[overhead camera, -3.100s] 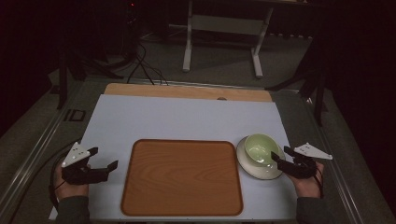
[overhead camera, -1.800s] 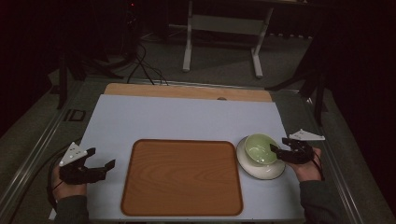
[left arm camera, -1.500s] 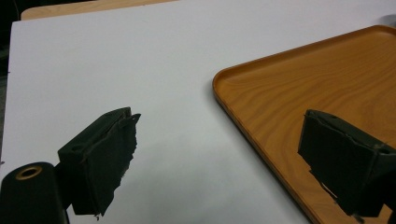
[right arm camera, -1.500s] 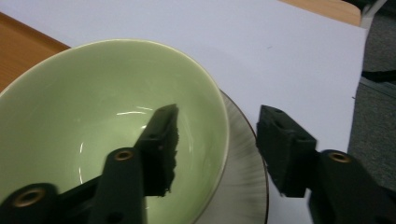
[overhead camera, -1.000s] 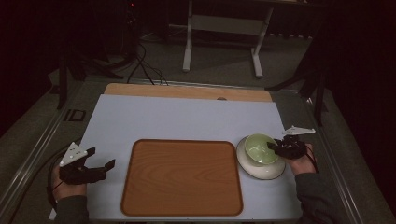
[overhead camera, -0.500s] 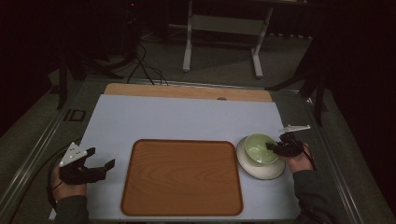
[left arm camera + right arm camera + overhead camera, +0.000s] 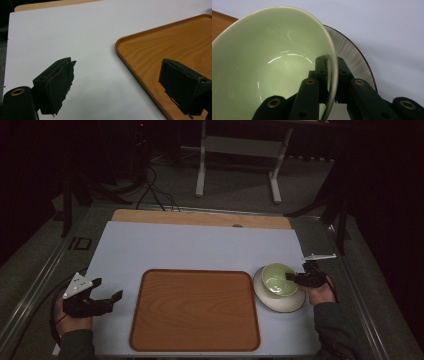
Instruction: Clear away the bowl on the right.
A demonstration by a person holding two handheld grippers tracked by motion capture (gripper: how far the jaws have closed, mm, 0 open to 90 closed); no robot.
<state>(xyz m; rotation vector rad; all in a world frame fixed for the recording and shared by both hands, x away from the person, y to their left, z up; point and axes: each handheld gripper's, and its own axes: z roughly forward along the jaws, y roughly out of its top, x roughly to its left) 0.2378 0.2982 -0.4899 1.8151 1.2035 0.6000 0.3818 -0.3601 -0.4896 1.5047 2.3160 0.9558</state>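
Right tongs (image 7: 332, 75) clamped on rim of green bowl (image 7: 269, 65), one jaw inside, one outside. Bowl sitting on white plate (image 7: 290, 302), just right of wooden tray (image 7: 195, 310). Left tongs (image 7: 117, 85) wide apart, empty, over white desk (image 7: 200, 245) beside tray's left edge.

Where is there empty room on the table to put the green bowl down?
The wooden tray is bare all over. The white table cover is free behind the tray, up to the wooden strip at the far edge. It is crowded at the right: the green bowl sits on the plate, its rim pinched by the right gripper. The left gripper is open near the tray's left edge.
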